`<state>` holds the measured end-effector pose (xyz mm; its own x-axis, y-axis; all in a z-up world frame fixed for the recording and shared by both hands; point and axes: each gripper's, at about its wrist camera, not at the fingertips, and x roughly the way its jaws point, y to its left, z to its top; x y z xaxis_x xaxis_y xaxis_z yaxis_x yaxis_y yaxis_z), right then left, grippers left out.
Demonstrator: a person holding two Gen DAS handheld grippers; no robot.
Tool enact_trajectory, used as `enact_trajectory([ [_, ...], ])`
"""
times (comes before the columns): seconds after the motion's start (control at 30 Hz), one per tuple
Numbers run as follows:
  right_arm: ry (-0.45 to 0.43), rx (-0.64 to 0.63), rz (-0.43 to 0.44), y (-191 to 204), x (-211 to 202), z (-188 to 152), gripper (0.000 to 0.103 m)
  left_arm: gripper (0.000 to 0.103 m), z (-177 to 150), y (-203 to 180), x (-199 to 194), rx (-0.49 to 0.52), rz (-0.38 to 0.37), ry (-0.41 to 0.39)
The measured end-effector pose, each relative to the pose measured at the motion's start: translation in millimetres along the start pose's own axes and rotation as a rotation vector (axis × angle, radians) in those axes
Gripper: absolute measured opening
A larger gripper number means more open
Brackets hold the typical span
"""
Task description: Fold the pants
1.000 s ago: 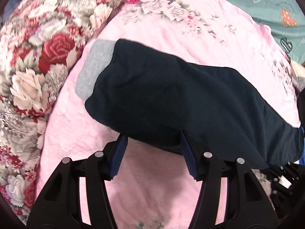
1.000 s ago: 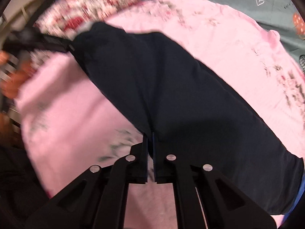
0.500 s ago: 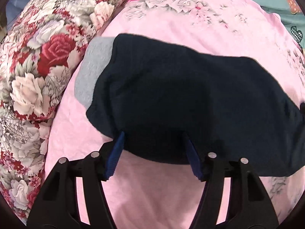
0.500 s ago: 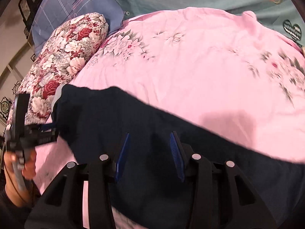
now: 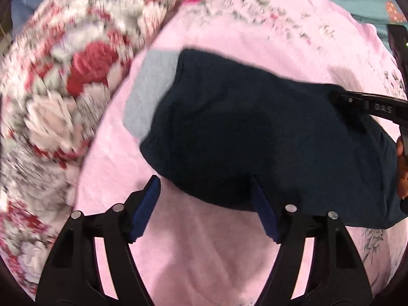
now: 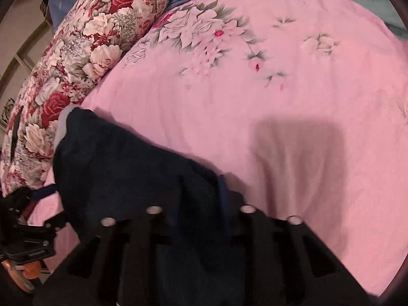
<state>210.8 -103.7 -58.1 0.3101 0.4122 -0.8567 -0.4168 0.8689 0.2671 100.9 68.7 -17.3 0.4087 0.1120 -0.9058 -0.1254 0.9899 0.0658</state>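
My left view smeared by motion blur, worst left of jaws. My right view sharper; soft shadow right of jaws. Fisheye bends edges.

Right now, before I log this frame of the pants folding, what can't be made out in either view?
- Left wrist view: the floral pillow is motion-blurred, its pattern smeared.
- Left wrist view: the pants run past the right edge, so their far end is cut off.
- Right wrist view: whether the right hand-held gripper pinches the pants; dark fabric against black fingers hides it.
- Right wrist view: the left hand-held gripper is cut off by the left edge.
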Motion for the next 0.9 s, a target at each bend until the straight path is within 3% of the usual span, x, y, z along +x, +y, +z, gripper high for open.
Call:
enact_trajectory([
  [0.03,-0.048,-0.006,-0.002,-0.5,-9.6,2.2,0.014,0.071,2.2,-2.4,-5.1,0.010,0.002,-0.027],
  [0.07,-0.099,-0.001,0.004,-1.7,-20.4,4.3,0.003,0.071,6.2,-6.4,-11.9,0.028,0.009,-0.068],
  [0.13,-0.152,0.000,-0.056,-3.8,-26.6,8.7,0.000,0.071,12.7,-12.7,-8.5,0.048,0.033,-0.081],
  [0.23,-0.059,-0.026,-0.130,-7.2,2.1,5.4,0.000,0.071,16.4,-13.3,19.4,0.038,0.035,0.025],
  [0.3,-0.095,-0.050,-0.228,-6.3,-5.4,-0.7,0.001,0.072,14.9,-8.4,22.9,0.031,0.033,0.025],
  [0.33,-0.110,-0.031,-0.229,-8.7,-13.4,-3.7,0.003,0.072,16.6,-9.3,22.6,0.028,0.028,0.020],
  [0.37,-0.130,-0.011,-0.178,-14.1,-28.6,-10.3,0.003,0.072,17.1,-7.1,20.5,0.019,0.020,0.019],
  [0.4,-0.148,-0.012,-0.132,-19.2,-45.3,-19.5,0.014,0.072,17.7,-5.2,18.0,0.009,0.013,0.016],
  [0.43,-0.160,-0.020,-0.140,-26.1,-62.4,-30.6,0.022,0.072,20.1,-2.2,17.5,0.001,0.009,0.013],
  [0.47,-0.165,-0.018,-0.176,-32.0,-73.9,-38.6,0.041,0.072,20.9,0.6,15.0,-0.006,0.006,0.006],
  [0.5,-0.167,-0.009,-0.213,-42.9,-87.7,-49.4,0.047,0.072,21.5,2.1,13.7,-0.009,0.001,0.000],
  [0.7,-0.099,0.140,-0.189,-134.9,-138.3,-125.5,0.047,0.073,22.5,-10.2,1.8,-0.010,-0.090,-0.052],
  [0.8,-0.101,0.088,-0.137,-133.1,-136.0,-145.6,0.047,0.074,19.9,-24.7,5.6,-0.004,-0.139,-0.049],
  [0.9,-0.080,0.037,-0.150,-121.8,-124.9,-142.6,0.045,0.074,14.5,-37.9,17.1,0.010,-0.144,-0.016],
])
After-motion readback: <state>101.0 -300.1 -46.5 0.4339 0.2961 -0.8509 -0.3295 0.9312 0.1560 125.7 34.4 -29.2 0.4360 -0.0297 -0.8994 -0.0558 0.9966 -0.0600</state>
